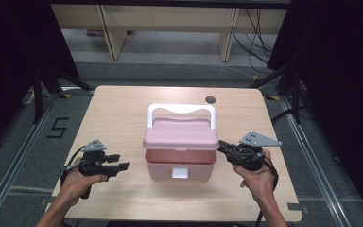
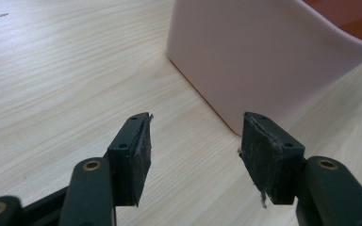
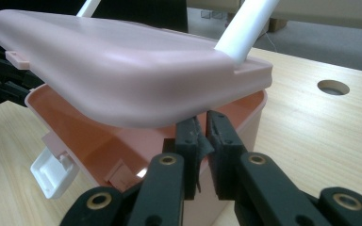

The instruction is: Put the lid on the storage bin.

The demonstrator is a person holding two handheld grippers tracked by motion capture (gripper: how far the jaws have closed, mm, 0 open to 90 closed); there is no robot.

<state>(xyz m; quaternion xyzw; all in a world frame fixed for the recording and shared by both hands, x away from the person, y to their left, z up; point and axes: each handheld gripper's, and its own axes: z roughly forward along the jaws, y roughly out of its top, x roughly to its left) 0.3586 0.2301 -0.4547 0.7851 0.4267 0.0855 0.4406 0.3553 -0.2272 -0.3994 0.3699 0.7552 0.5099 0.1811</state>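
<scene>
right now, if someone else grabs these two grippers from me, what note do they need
Left gripper: open, holding nothing, low over the wooden table just off the left side of the pink storage box.
Right gripper: jaws almost together, tips under the right edge of the pink lid; a firm pinch cannot be confirmed.
Box: mid-table, white carry handle up at the back, white front latch hanging loose.
Done: latch released, lid raised off the base, interior showing.
Left: probably swing the lid fully open; the left gripper could steady the base if it slides.
</scene>
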